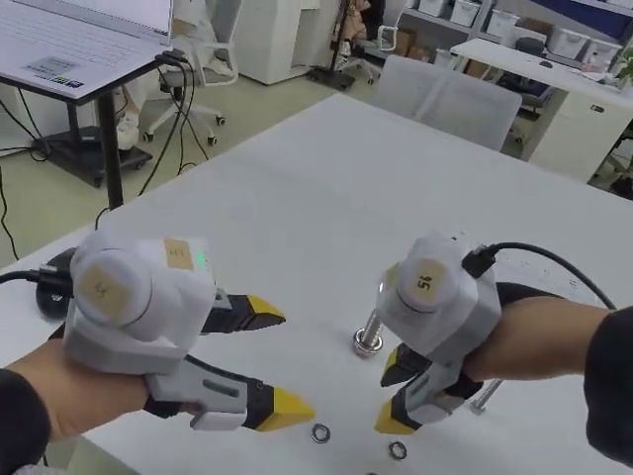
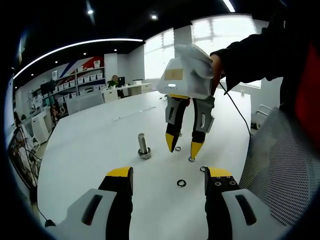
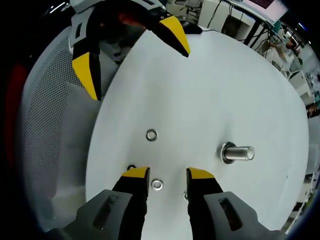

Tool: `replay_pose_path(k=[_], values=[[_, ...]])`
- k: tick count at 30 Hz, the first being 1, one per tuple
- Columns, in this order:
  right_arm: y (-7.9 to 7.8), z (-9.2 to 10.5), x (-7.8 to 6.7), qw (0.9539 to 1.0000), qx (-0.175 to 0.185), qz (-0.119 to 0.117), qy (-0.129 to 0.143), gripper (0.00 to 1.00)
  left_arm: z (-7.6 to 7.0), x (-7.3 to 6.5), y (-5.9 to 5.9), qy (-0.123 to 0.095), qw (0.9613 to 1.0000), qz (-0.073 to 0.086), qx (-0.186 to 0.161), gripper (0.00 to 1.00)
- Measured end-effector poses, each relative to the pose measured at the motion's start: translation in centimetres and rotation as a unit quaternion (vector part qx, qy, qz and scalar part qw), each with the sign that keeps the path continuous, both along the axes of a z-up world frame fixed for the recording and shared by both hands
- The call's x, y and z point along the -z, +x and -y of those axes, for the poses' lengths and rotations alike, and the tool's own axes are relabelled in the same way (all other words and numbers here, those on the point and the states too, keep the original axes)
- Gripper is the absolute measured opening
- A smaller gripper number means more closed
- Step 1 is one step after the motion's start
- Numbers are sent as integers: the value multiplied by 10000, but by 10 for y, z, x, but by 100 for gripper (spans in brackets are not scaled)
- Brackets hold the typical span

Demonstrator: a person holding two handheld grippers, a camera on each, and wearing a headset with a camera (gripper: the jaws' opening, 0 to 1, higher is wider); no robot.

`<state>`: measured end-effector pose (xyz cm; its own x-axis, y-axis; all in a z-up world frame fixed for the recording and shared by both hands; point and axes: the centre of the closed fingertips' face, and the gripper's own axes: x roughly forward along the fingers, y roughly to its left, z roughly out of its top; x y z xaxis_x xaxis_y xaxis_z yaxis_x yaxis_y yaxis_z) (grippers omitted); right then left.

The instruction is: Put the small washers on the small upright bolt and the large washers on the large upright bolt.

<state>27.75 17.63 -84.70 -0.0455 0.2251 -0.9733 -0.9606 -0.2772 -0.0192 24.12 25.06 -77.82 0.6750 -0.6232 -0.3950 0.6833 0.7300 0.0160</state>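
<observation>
A large steel bolt (image 1: pixel 369 332) stands upright mid-table, seen too in the left gripper view (image 2: pixel 144 146) and the right gripper view (image 3: pixel 237 152). Loose washers lie in front of it: one (image 1: pixel 320 432) and another (image 1: pixel 397 450). My right gripper (image 1: pixel 392 396) points down over them, open, and a washer (image 3: pixel 157 184) lies on the table between its yellow fingertips (image 3: pixel 136 173). My left gripper (image 1: pixel 277 361) is held open and empty to the left, level with the table. A thinner bolt (image 1: pixel 483 396) shows behind the right gripper, partly hidden.
The white table (image 1: pixel 326 198) stretches away behind the bolt. Its near edge runs close under both grippers. A dark round object (image 1: pixel 49 287) sits at the table's left edge. A desk with a laptop (image 1: pixel 89 40) and office chairs stand beyond.
</observation>
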Motion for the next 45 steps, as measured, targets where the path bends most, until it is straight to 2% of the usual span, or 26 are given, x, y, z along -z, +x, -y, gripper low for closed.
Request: replay_pose_path(k=[10,15,27,45], values=[[-28,-15,9,9995,-283,-108,-12,30,1,1,-12,-14,10000,-40,-24,57],[-34,-24,15,9992,-363,-150,-10,29,1,1,-15,-33,10000,-43,-43,57],[-37,-34,28,9988,-453,-141,-78,26,0,2,-16,-84,9999,-55,-57,57],[-34,-35,32,9985,-537,-9,-139,20,-1,5,-14,-131,9999,-75,-35,57]])
